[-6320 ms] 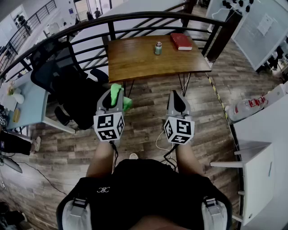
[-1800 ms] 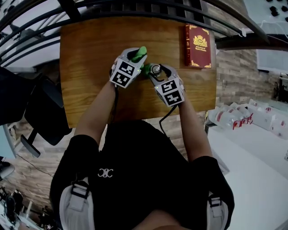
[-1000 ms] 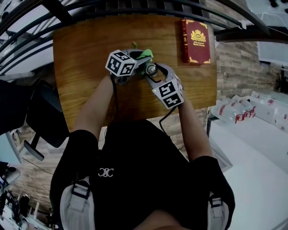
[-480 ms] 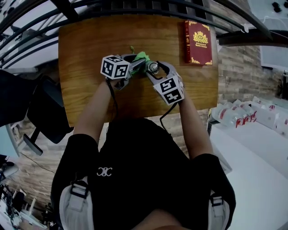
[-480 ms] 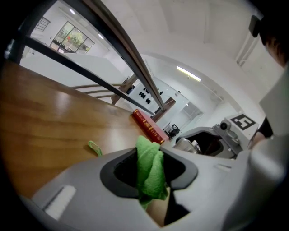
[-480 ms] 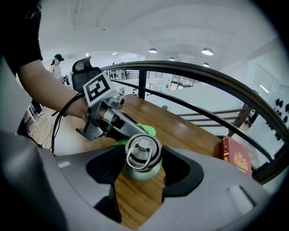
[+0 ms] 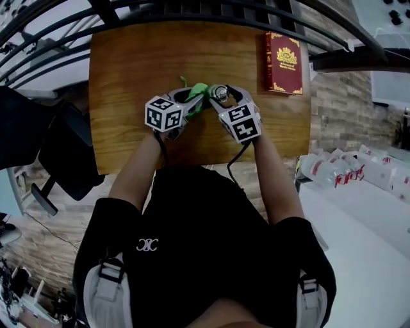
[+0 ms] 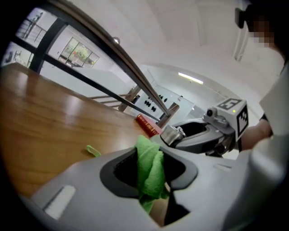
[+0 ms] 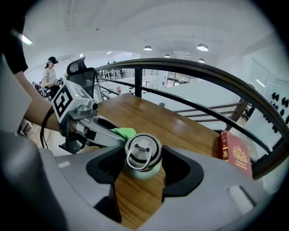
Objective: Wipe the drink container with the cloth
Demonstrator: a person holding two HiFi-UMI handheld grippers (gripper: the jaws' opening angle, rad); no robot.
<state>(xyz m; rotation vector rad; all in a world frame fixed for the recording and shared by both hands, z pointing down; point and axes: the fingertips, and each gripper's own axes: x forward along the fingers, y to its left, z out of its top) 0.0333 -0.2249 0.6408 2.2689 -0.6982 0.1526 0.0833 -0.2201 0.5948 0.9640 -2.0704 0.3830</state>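
Observation:
A small pale-green drink container (image 7: 221, 94) with a metal ring lid stands on the wooden table (image 7: 128, 64). My right gripper (image 7: 221, 97) is shut on it, and its jaws press both sides of the container (image 9: 143, 159) in the right gripper view. My left gripper (image 7: 192, 100) is shut on a bunched green cloth (image 7: 198, 91). The cloth (image 9: 123, 132) touches the container's left side. In the left gripper view the cloth (image 8: 150, 173) fills the gap between the jaws, and the container's lid (image 8: 171, 134) shows just beyond it.
A red book (image 7: 284, 63) lies at the table's far right. A small green loop (image 7: 183, 81) lies on the wood behind the grippers. A dark metal railing (image 7: 192, 13) curves along the table's far edge. A black chair (image 7: 45, 147) stands to the left.
My left gripper has swung the cloth in against the container's left side. Both grippers and the container have shifted slightly nearer the table's front edge.

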